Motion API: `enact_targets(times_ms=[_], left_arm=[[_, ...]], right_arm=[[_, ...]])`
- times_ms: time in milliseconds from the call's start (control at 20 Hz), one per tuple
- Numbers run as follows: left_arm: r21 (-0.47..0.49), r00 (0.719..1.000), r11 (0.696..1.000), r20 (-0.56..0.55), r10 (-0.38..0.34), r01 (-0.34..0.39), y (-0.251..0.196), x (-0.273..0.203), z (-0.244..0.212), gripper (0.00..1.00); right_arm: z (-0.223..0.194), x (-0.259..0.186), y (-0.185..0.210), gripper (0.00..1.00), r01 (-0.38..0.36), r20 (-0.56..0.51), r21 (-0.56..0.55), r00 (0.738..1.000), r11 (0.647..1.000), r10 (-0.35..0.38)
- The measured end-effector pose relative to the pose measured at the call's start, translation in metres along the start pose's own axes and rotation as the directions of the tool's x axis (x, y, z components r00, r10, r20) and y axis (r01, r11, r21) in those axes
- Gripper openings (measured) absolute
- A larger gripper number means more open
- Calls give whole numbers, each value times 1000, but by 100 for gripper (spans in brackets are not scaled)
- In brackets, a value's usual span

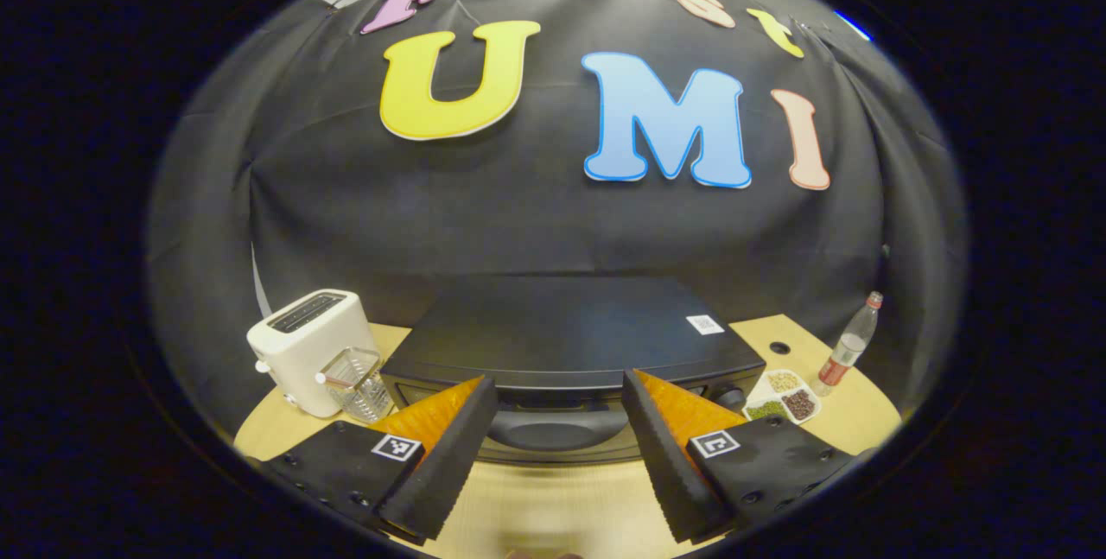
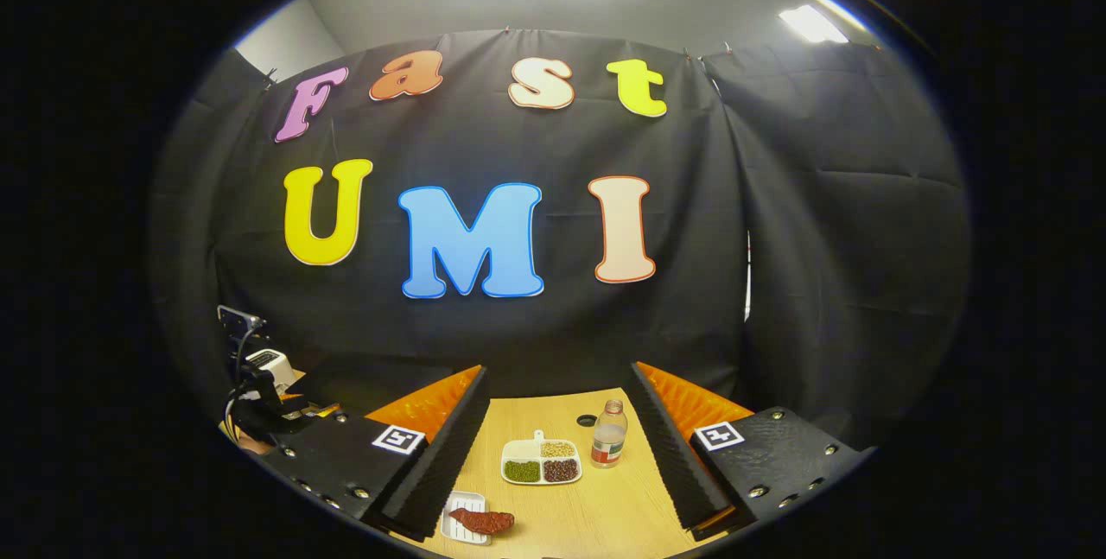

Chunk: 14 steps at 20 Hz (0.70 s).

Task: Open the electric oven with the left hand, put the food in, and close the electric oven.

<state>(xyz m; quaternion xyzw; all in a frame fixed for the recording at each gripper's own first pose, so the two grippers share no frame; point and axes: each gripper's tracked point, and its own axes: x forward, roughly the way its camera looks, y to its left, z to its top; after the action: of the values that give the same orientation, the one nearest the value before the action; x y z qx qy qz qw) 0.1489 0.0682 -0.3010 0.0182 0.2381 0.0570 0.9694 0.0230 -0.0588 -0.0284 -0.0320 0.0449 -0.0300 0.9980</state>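
Evidently the opening step is pending: the left claw [image 1: 560, 447], spread empty, faces the shut oven [image 1: 566, 352] on the worktop [image 1: 553, 498] and must grip its door handle [image 1: 557, 431], while the right claw [image 2: 557, 455], likewise spread, hovers above the food [image 2: 484, 521].

Black oven [image 1: 562, 334], seemingly reddish-brown food [image 2: 484, 521]

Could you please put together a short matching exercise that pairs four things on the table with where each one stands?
Things:
1. toaster
2. bottle
3. food
4. electric oven

Places:
A. on a small white tray near the table's front edge
B. straight ahead of the left hand-held gripper
C. left of the oven, behind a clear container
D. just right of the divided dish of beans

Pairs: 1-C, 2-D, 3-A, 4-B
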Motion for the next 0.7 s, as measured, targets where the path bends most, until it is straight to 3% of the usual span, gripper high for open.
enact_targets(times_ms=[300, 700], left_arm=[[45, 999, 999, -33, -4, 6, 7, 29, -17, 98], [30, 999, 1000, -32, -7, 8, 6, 3, -30, 99]], right_arm=[[1, -1, 6, 98, 9, -6, -23, 1000, 1000, -9], [3, -5, 24, 98, -19, 0, -21, 1000, 1000, 19]])
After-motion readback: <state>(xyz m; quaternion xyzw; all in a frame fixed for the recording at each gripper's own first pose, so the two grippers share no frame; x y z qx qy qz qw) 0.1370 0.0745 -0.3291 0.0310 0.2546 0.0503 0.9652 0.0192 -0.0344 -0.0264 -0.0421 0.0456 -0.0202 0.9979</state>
